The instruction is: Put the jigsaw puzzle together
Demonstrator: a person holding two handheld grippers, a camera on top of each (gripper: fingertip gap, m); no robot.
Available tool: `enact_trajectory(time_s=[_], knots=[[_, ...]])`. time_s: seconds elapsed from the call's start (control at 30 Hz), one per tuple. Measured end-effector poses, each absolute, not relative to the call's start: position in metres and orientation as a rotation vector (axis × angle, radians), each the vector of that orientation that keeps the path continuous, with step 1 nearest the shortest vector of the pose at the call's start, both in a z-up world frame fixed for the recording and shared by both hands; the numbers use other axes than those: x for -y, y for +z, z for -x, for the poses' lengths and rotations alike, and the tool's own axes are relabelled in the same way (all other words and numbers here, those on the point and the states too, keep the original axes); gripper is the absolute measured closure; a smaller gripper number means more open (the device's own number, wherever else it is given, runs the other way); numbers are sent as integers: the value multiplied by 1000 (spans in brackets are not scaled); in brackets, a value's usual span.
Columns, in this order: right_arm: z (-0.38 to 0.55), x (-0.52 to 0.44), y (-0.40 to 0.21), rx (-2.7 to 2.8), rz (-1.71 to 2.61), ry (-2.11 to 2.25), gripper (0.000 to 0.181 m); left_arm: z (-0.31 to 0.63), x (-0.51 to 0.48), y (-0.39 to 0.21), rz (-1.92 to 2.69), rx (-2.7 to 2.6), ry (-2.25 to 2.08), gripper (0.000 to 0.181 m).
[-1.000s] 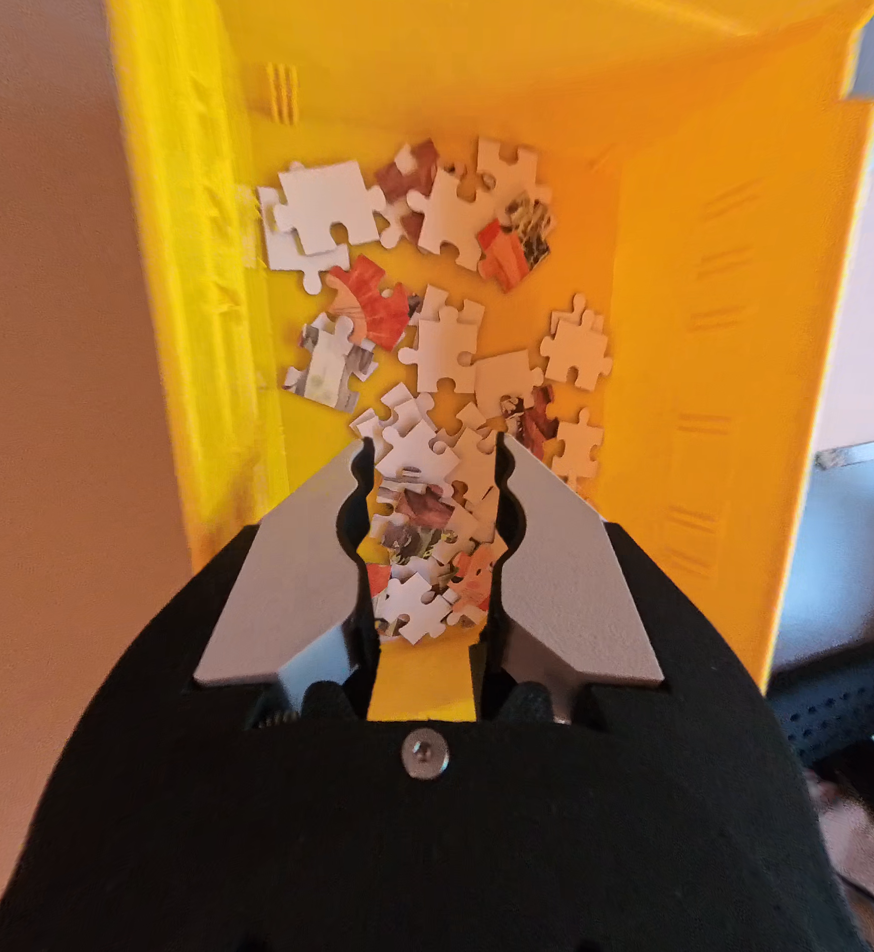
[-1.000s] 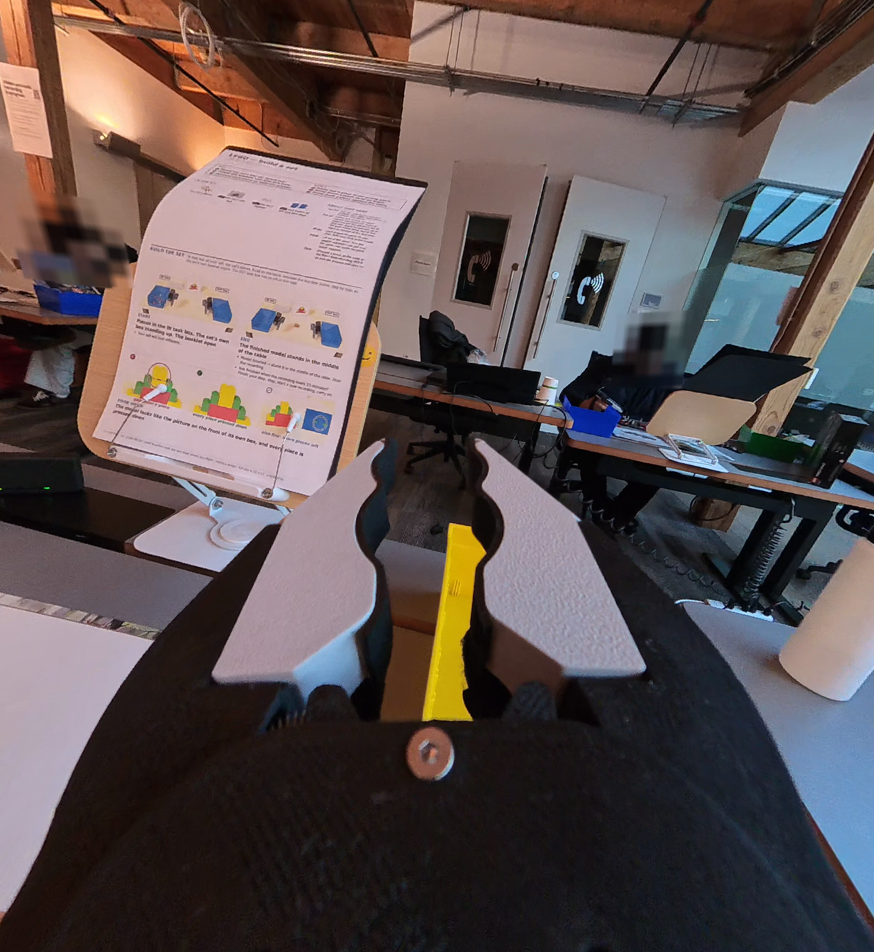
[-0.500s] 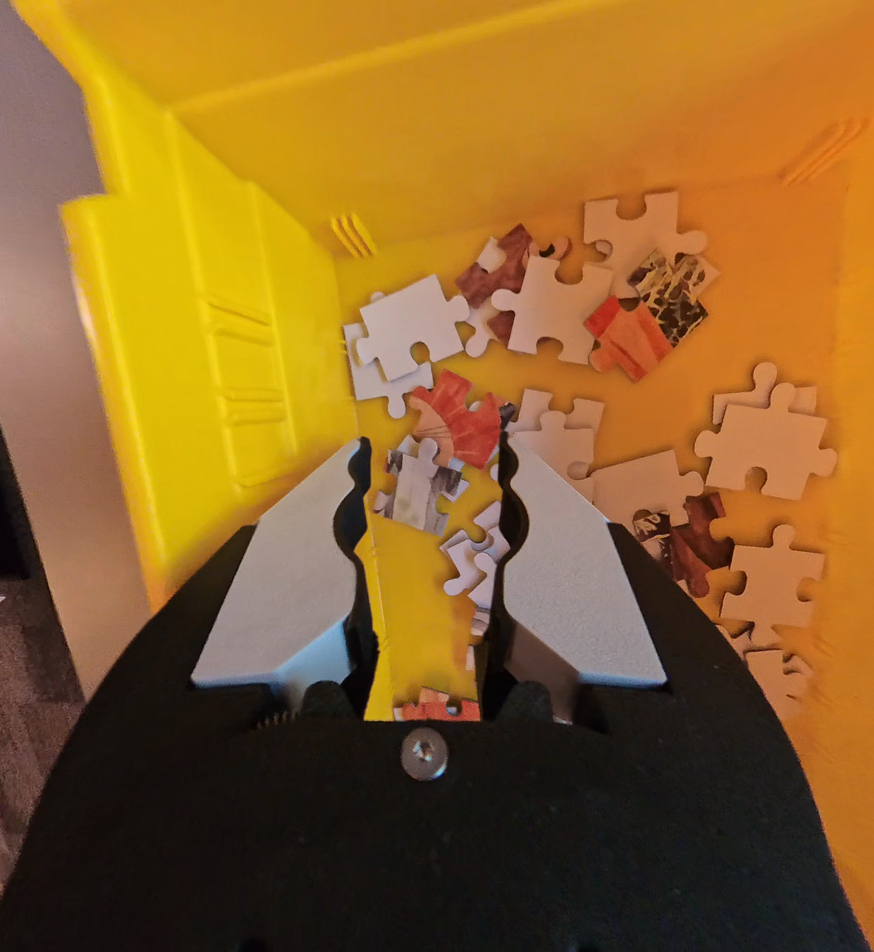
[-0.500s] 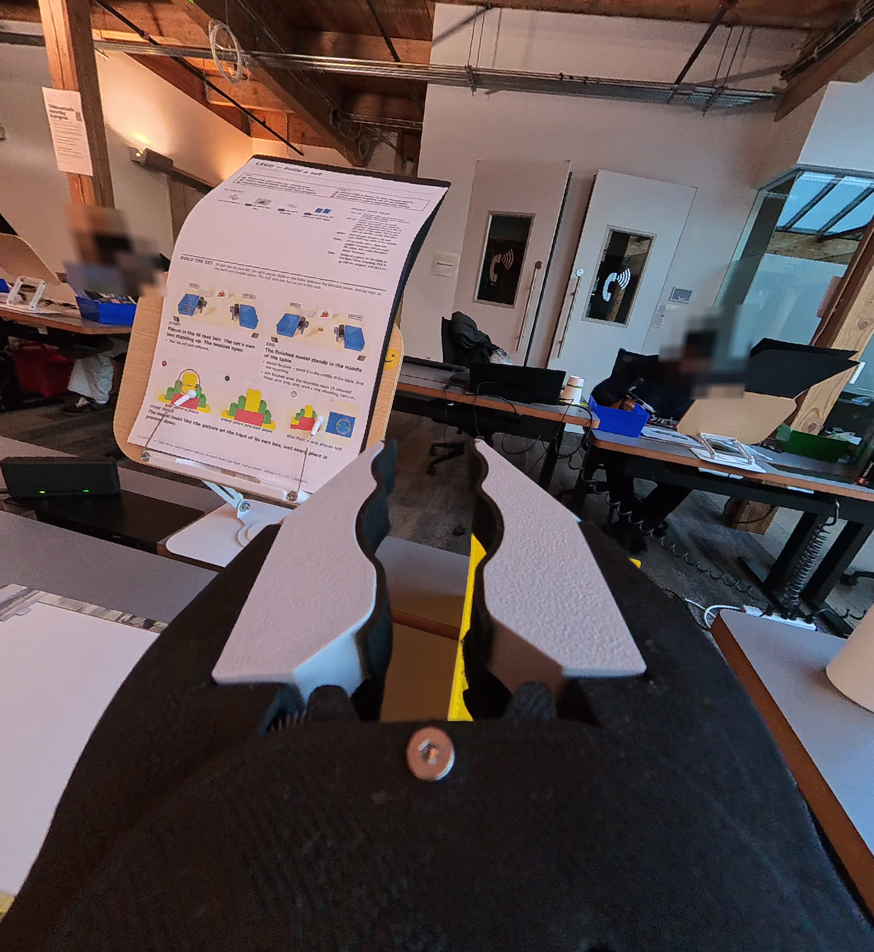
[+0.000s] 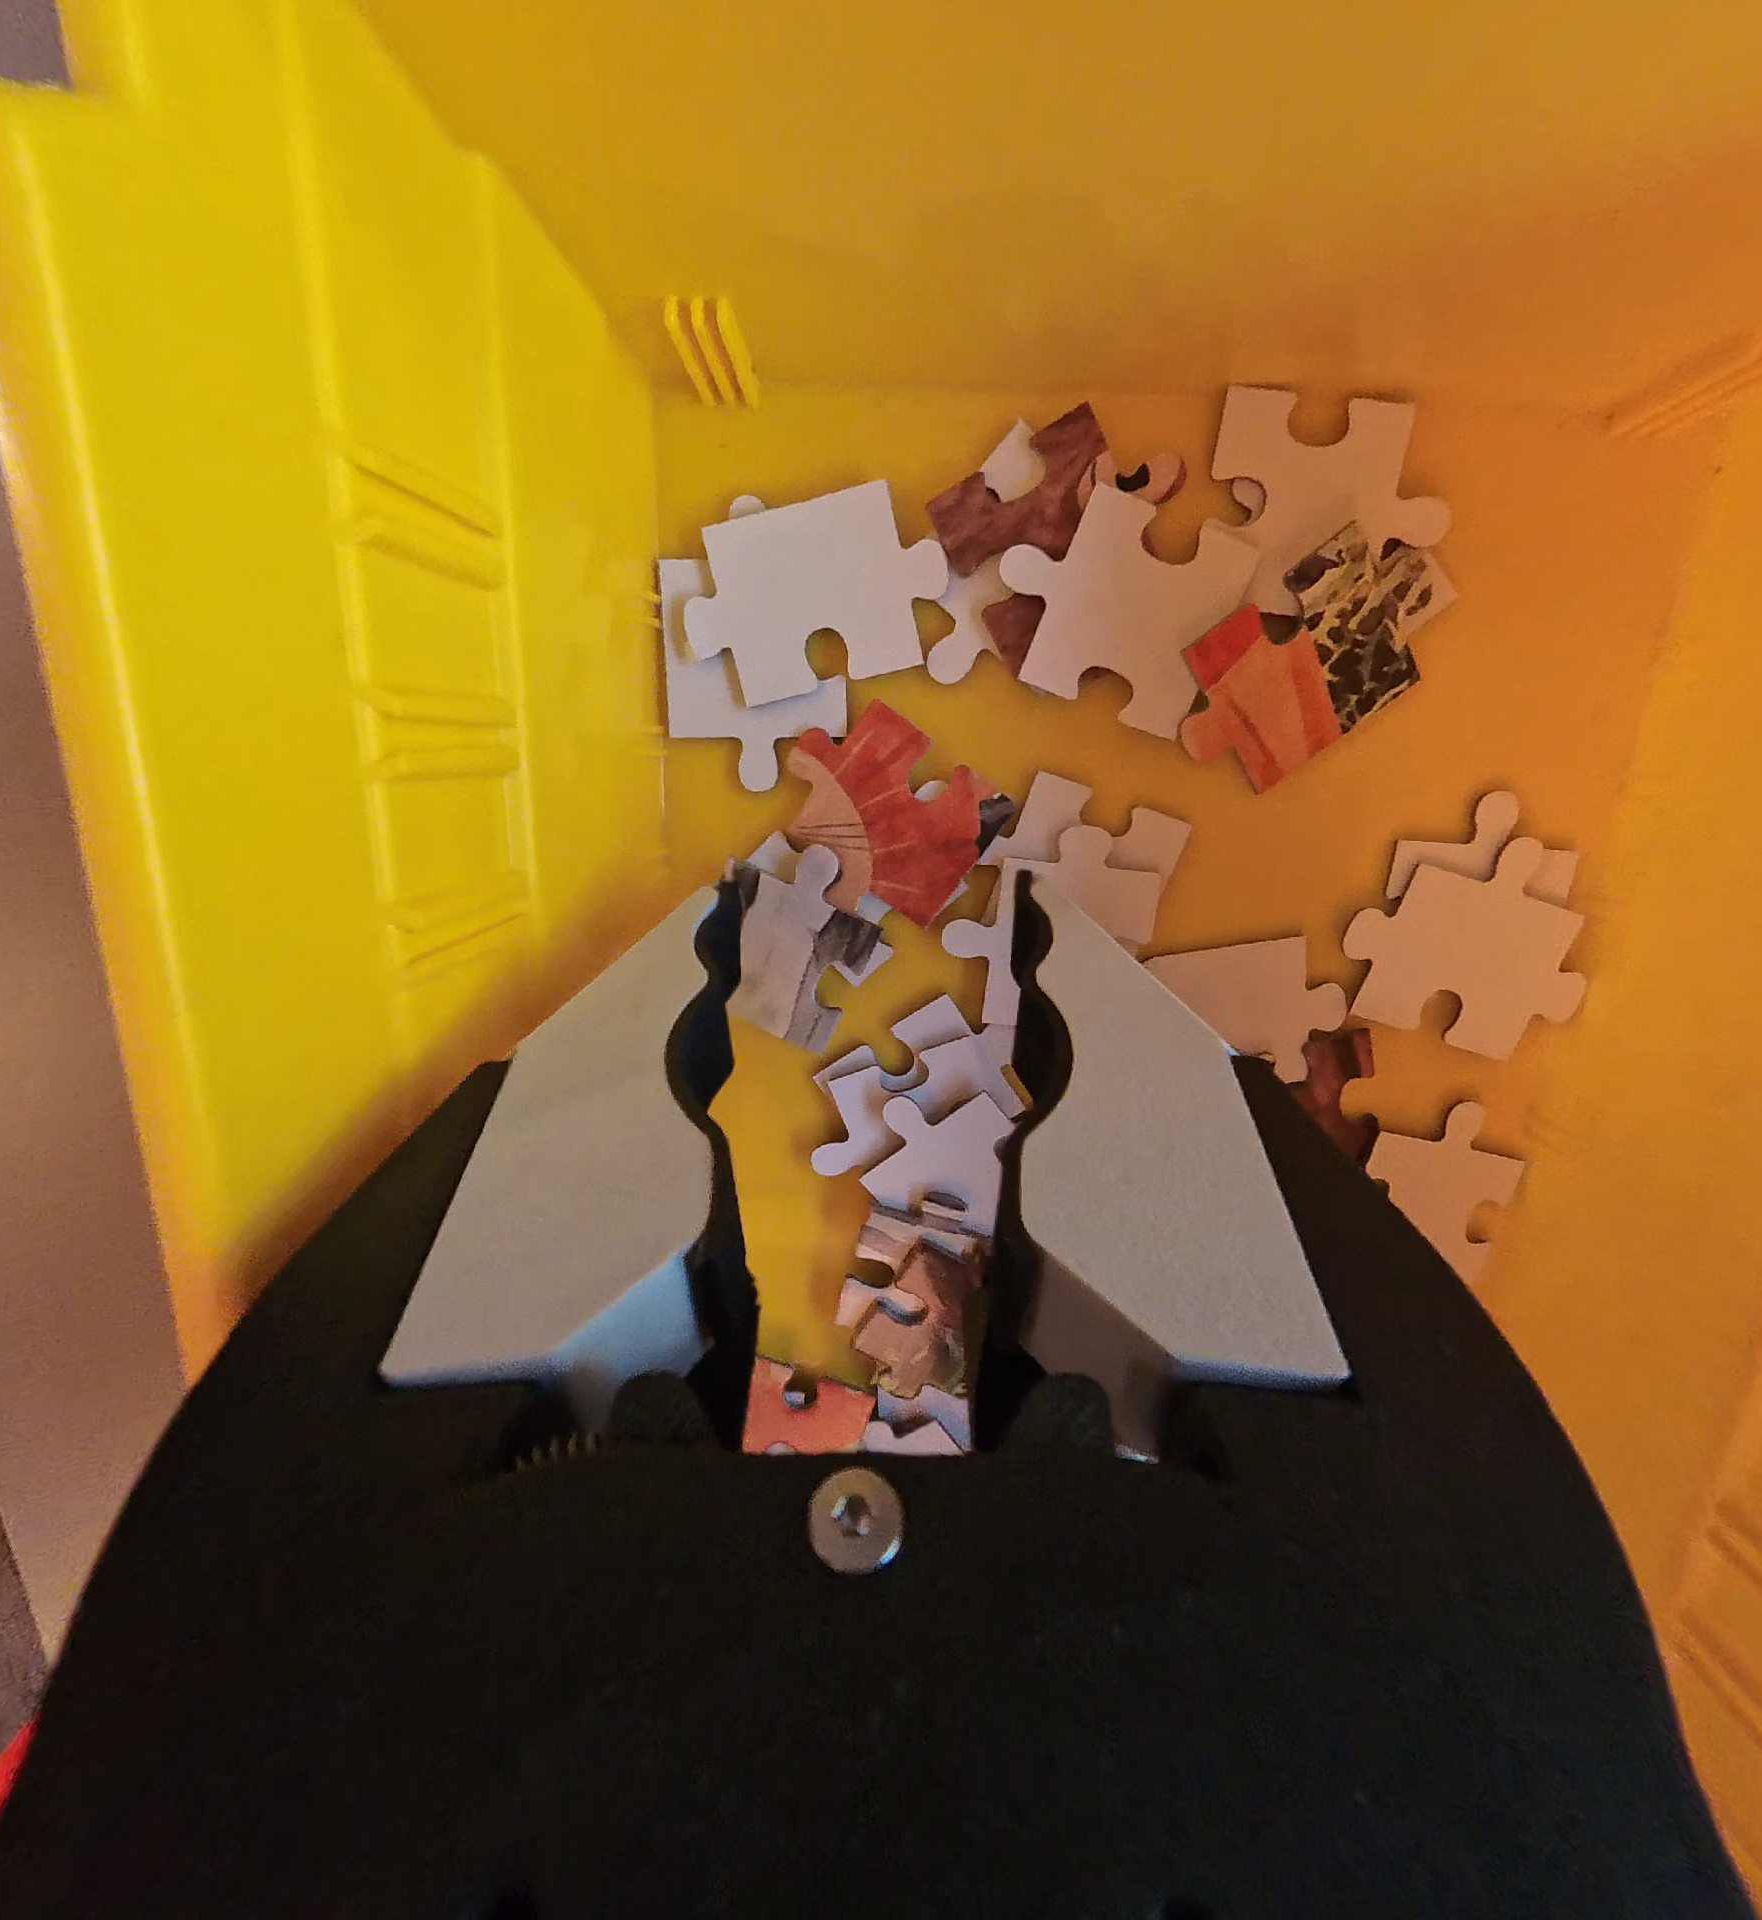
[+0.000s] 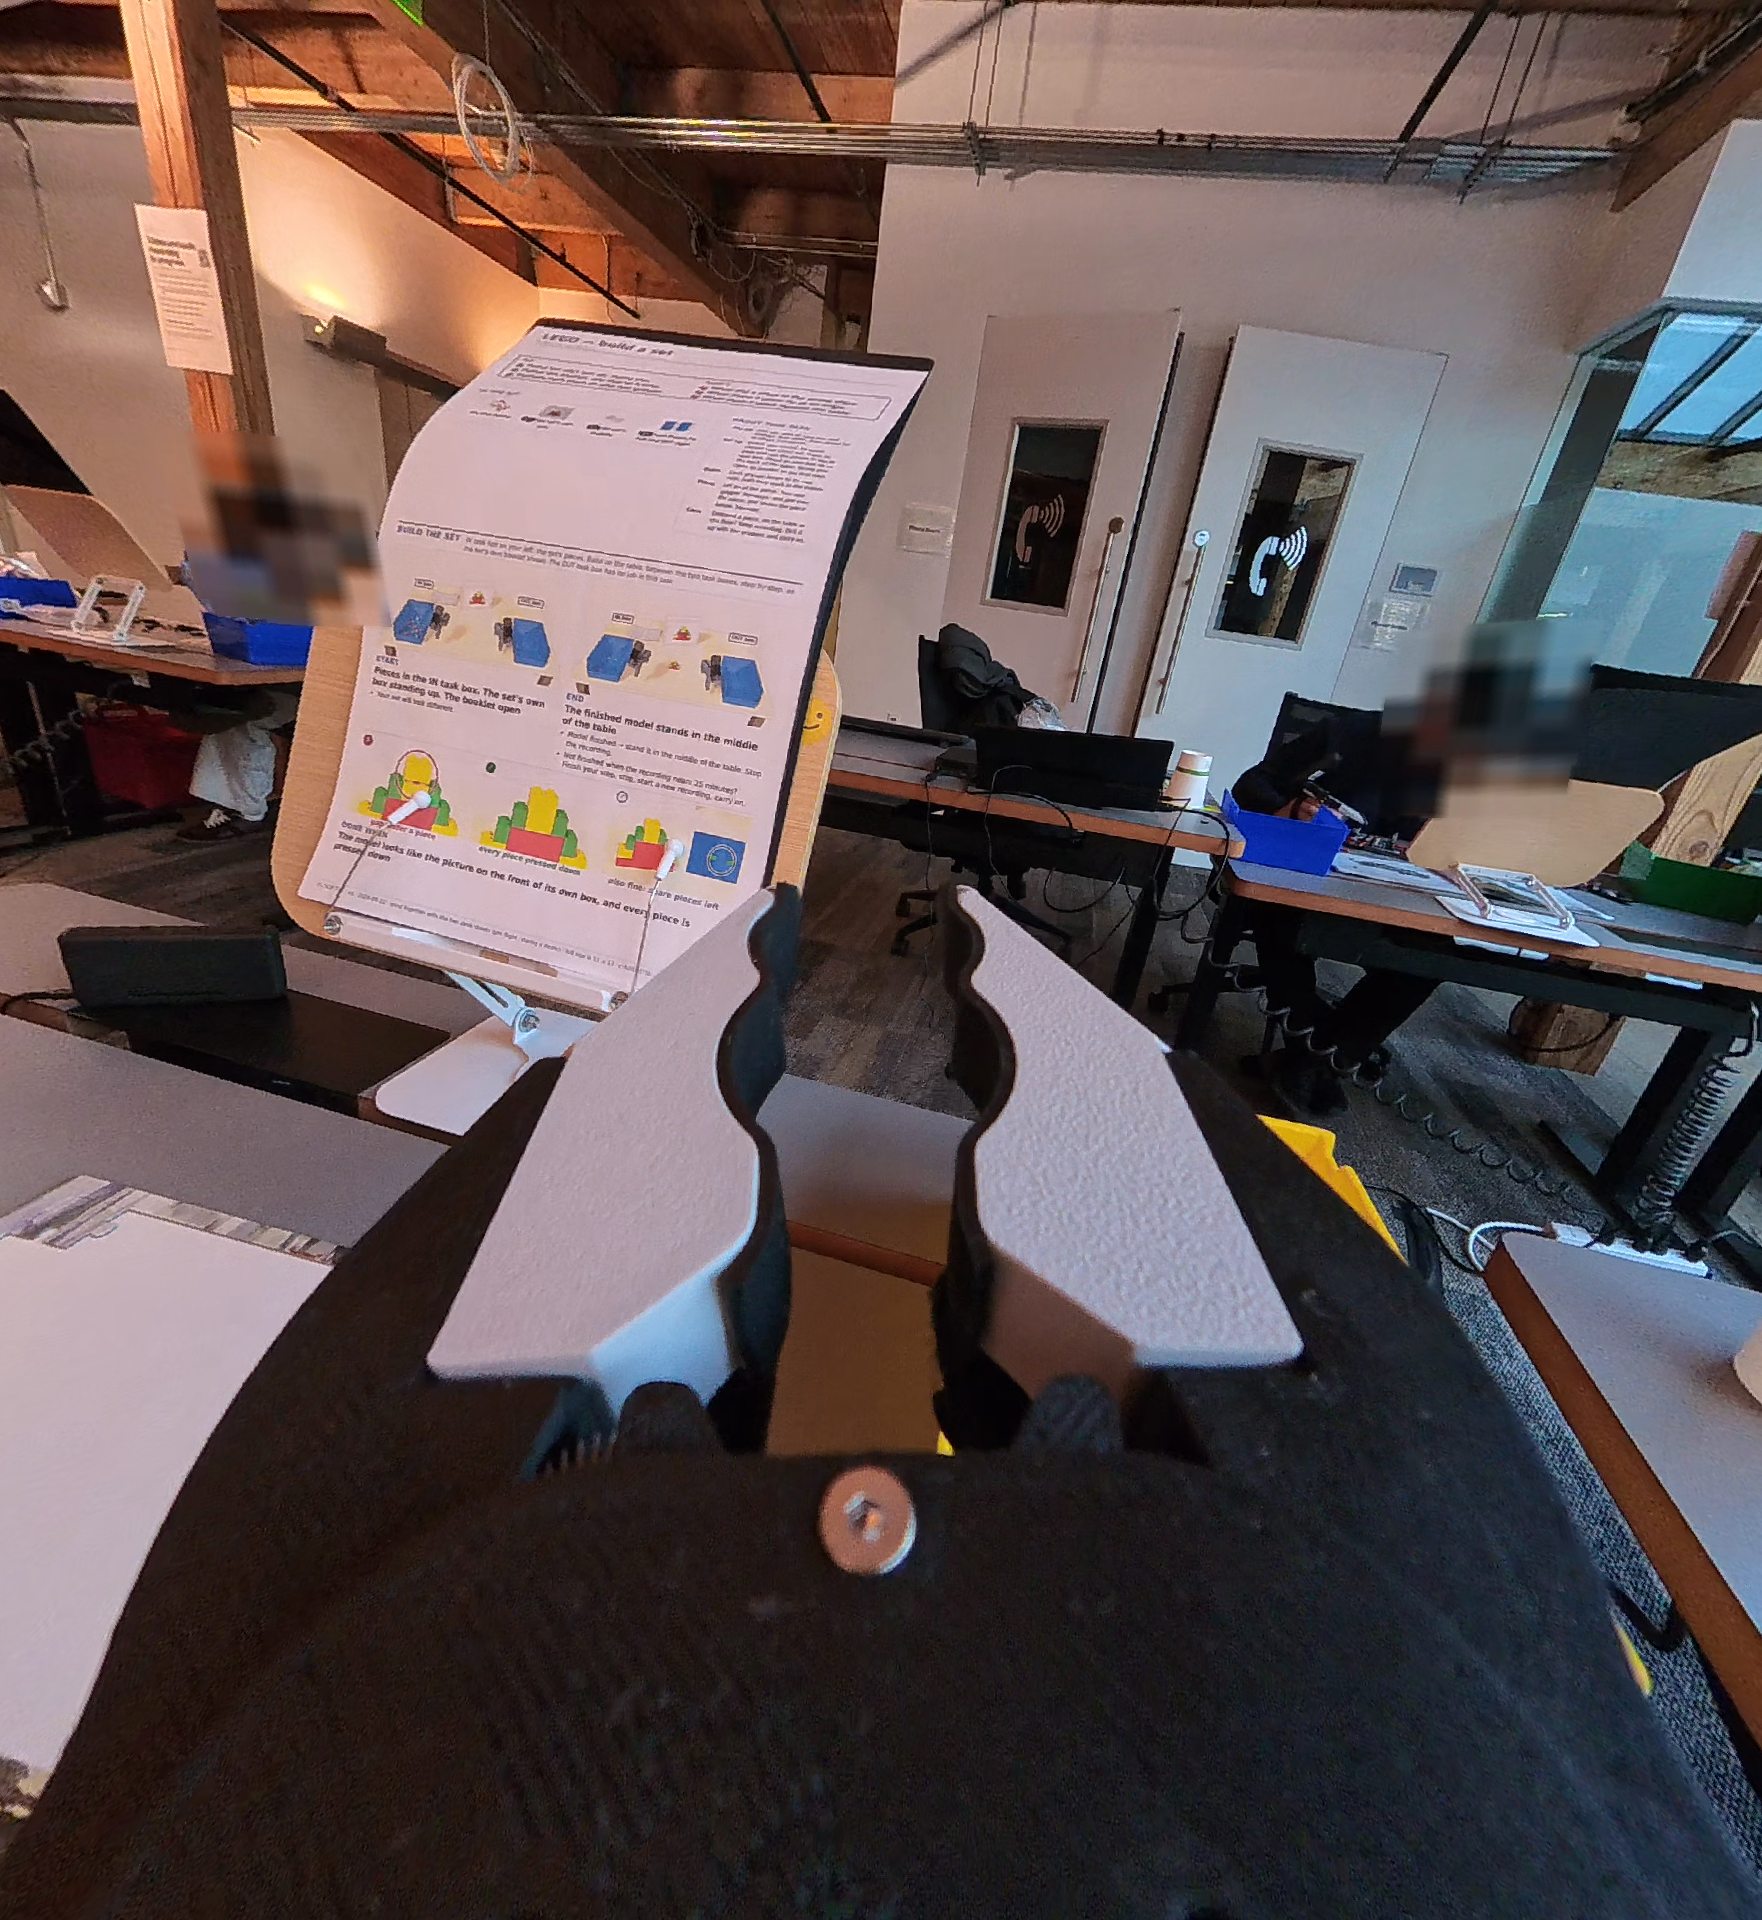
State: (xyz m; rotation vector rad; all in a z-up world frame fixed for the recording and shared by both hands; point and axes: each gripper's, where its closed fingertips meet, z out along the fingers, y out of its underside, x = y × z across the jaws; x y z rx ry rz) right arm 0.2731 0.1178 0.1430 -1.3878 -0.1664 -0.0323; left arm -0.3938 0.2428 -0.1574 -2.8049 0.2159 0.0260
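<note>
Left wrist view: the left tongs (image 5: 869, 940) reach into the yellow bin (image 5: 264, 623), which fills nearly the whole frame. The jaws stand apart and grasp nothing. The jigsaw pieces (image 5: 1095, 665) lie scattered over the bin's floor from centre to right, many face down and white, with a red-and-cream piece (image 5: 882, 821) just beyond the tips and more pieces showing in the gap between the jaws. Compared with a second ago, the view has swung right and closed in: the bin's left wall now takes the left third of the frame, and the pile looks larger. I judge this an approach to pick a piece, with nothing lifted yet.

Right wrist view: the right tongs (image 6: 869, 935) hang released and empty above the bench (image 6: 77, 1101), pointing out into the room. An instruction sheet on a stand (image 6: 607, 665) rises in the upper centre. A white board (image 6: 77, 1455) lies on the bench at lower left. A corner of the yellow bin (image 6: 1308, 1153) peeks out right of the tongs; half a second ago it showed between the jaws. So these tongs have drifted left and let go of the bin's edge, or nearly so; assembly has hardly begun.
</note>
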Motion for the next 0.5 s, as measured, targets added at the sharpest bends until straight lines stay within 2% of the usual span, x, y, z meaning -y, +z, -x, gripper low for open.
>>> enact_trajectory(time_s=[0.2,0.27,0.43,0.5], knots=[[-267,-121,141,184,1399,-27,155,400,-241,-163,2837,-71,-9,129],[-265,-122,140,191,1403,-28,155,397,-240,-165,2849,-58,-24,122],[-263,-124,139,200,1408,-30,155,394,-237,-164,2855,-75,-71,126],[-262,-124,139,202,1409,-27,155,380,-234,-161,2862,-108,-200,137]])
